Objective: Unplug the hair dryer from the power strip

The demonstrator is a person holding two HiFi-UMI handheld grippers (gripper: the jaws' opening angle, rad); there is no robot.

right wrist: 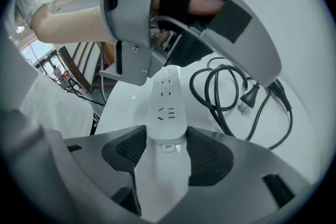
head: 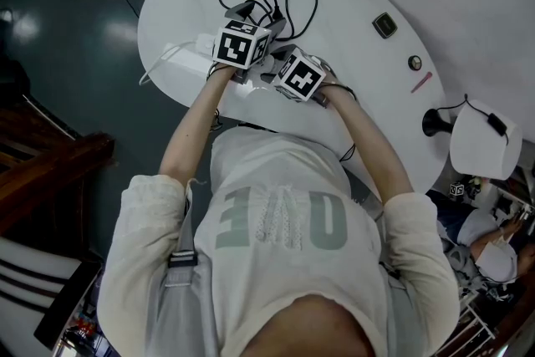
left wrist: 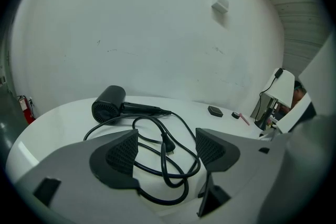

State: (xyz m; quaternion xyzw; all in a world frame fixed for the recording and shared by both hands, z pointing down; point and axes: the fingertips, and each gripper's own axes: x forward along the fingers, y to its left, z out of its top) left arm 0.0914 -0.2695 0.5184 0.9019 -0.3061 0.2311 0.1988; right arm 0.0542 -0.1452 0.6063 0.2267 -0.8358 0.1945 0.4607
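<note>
Already the plug (left wrist: 166,142) lies free on the white table (head: 351,4), inside the loose coils of the black cord (left wrist: 181,165), its prongs turned toward the near side. The sockets that show on the power strip (right wrist: 167,105) are bare; its far end is hidden behind the other tool. I judge the unplugging itself done.

Farther off, the hair dryer (left wrist: 108,104) rests on its side at the far edge of the table, handle pointing right.

Nearer, the left gripper (left wrist: 167,150) hangs just short of the coils with its jaws spread wide and nothing between the pads; the plug sits straight ahead of it and a little lower. It is the nearer tool to plug and cord.

To its right, the right gripper (right wrist: 167,152) pinches the near end of the strip, whose long axis runs straight away from those jaws toward the far side. Any next move likely turns on letting that end go.
</note>
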